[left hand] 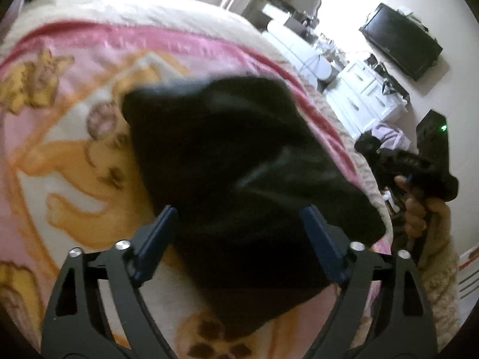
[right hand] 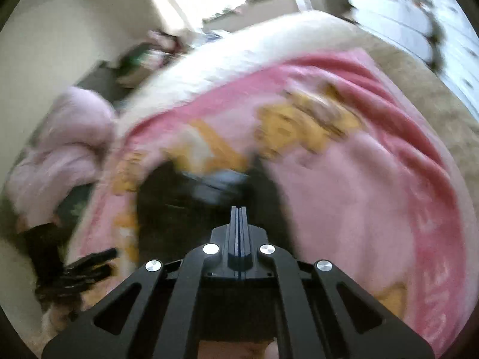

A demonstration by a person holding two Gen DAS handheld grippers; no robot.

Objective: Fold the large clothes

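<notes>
A black garment lies bunched and partly folded on a pink blanket with orange cartoon lions that covers the bed. My left gripper is open, its blue fingers spread over the near part of the garment without holding it. The right gripper, held in a hand, shows at the right of the left wrist view, off the bed's edge. In the blurred right wrist view, my right gripper is shut with nothing visibly between its fingers, pointing at the black garment on the blanket.
A white dresser and a dark TV stand beyond the bed's right edge. A pale pink bundle of cloth lies at the bed's left side in the right wrist view. A beige bedspread lies under the blanket.
</notes>
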